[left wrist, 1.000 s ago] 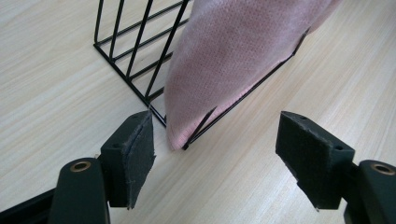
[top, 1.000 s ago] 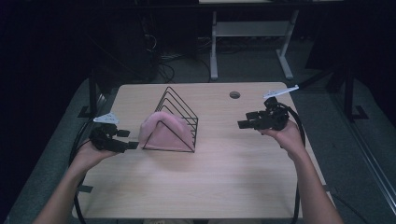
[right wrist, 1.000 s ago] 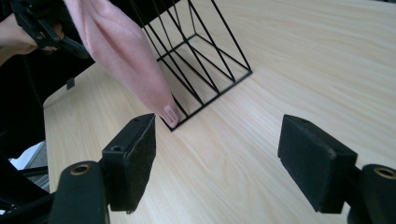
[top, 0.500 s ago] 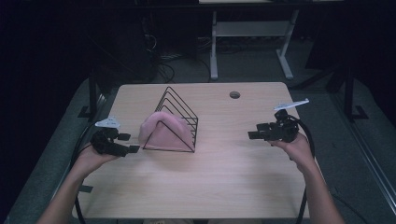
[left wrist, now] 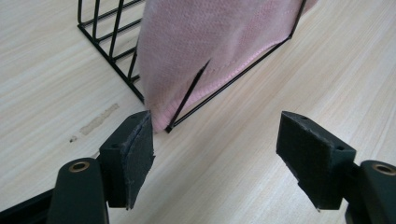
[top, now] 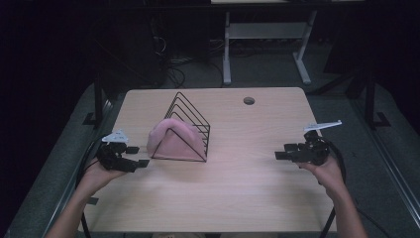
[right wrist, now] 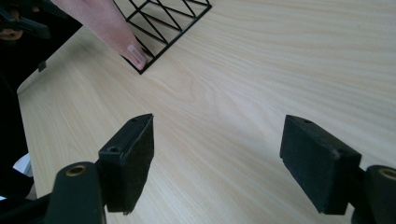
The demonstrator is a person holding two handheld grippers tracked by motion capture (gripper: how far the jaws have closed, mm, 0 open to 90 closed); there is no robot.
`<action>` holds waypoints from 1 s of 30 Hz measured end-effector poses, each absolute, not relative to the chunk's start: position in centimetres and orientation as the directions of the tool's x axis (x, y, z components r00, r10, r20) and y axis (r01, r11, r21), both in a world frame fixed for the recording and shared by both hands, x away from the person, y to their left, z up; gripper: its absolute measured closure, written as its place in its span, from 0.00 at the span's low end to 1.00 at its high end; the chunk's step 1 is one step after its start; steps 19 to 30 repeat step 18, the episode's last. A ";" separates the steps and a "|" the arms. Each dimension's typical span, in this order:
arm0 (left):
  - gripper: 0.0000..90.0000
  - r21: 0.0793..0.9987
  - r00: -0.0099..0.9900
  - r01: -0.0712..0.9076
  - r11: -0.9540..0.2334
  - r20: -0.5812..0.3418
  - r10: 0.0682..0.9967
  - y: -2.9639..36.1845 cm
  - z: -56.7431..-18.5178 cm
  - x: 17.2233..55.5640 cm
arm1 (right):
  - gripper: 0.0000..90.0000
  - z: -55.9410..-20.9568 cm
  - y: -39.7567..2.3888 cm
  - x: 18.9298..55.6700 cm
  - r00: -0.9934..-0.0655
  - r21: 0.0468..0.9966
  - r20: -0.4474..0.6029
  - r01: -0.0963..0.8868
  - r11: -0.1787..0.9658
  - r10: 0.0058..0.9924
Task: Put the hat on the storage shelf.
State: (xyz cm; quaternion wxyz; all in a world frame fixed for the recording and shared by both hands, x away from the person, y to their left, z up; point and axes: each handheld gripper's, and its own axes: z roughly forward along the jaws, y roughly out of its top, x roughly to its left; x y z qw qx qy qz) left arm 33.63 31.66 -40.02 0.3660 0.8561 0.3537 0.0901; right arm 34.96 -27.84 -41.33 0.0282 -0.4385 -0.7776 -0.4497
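Observation:
A black wire rack (top: 190, 121) shaped like a triangle stands on the wooden table (top: 237, 193), left of centre. A pink cloth (top: 171, 140) hangs over its front wires. My left gripper (top: 137, 156) is open just left of the rack's front corner. In the left gripper view its jaws stand wide apart, and the pink cloth (left wrist: 219, 42) and a rack wire (left wrist: 110, 56) lie right ahead, with the left pad close to the cloth's hem. My right gripper (top: 283, 152) is open and empty near the table's right edge, pointing at the far-off rack (right wrist: 163, 18) and cloth (right wrist: 105, 23).
A round cable hole (top: 248, 100) sits in the table top near the back. Beyond the table stand a white desk frame (top: 267, 34) and dark floor with cables. Bare wood lies between the rack and my right gripper (right wrist: 217, 163).
My right gripper has drawn back toward the person and lower along the table's right side. My left gripper has shifted slightly nearer the front. Rack and cloth have not moved.

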 end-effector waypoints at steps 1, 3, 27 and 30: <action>0.30 0.692 0.732 0.542 -0.477 -0.111 0.672 31.6 -40.3 33.5 | 0.28 -41.5 -28.0 34.7 -0.612 0.676 0.437 0.707 0.209 0.659; 0.30 0.687 0.732 0.547 -0.479 -0.115 0.671 31.5 -40.6 33.3 | 0.28 -41.9 -28.2 34.3 -0.606 0.671 0.442 0.713 0.204 0.661; 0.30 0.705 0.720 0.541 -0.460 -0.106 0.685 30.8 -42.1 31.2 | 0.27 -43.4 -28.0 30.0 -0.632 0.670 0.384 0.692 0.268 0.673; 0.30 0.705 0.720 0.541 -0.460 -0.106 0.685 30.8 -42.1 31.2 | 0.27 -43.4 -28.0 30.0 -0.632 0.670 0.384 0.692 0.268 0.673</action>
